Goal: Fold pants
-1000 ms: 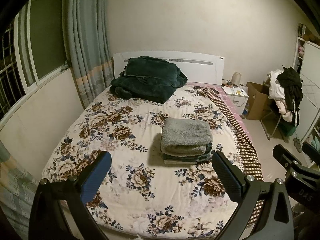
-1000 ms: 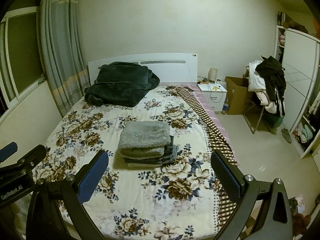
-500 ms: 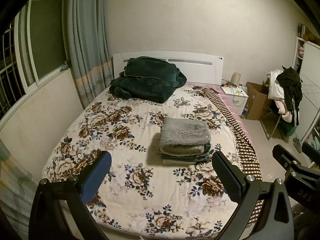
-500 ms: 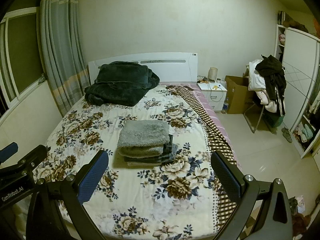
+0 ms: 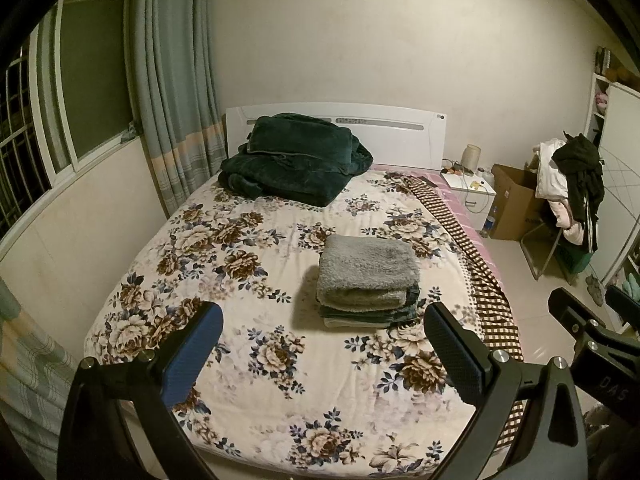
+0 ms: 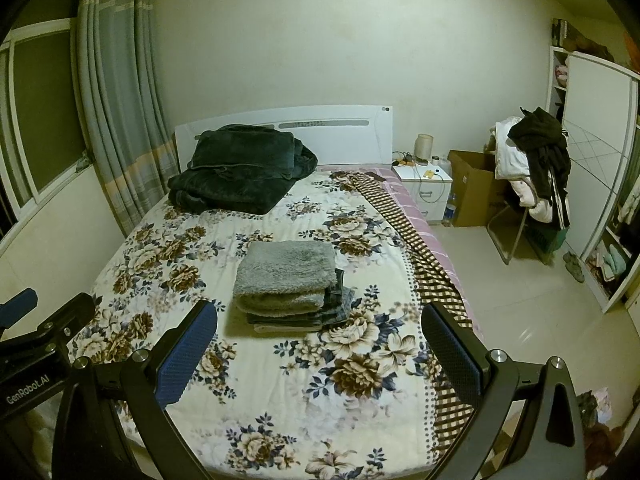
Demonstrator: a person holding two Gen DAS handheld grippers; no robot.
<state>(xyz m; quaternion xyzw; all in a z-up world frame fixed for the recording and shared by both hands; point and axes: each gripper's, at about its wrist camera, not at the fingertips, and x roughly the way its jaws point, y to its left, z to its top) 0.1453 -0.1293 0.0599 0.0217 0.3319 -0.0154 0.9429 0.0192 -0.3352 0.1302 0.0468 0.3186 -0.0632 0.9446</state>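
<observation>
folded stack (image 5: pixel 368 278) slightly higher in left view, both cameras barely shifted

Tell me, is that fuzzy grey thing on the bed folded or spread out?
Folded. The fuzzy grey garment lies doubled into a thick, neat rectangle, topping a small stack of folded clothes on the bed.

Folded pants (image 5: pixel 370 312) stacked beneath fuzzy grey fabric mid-bed.
</observation>
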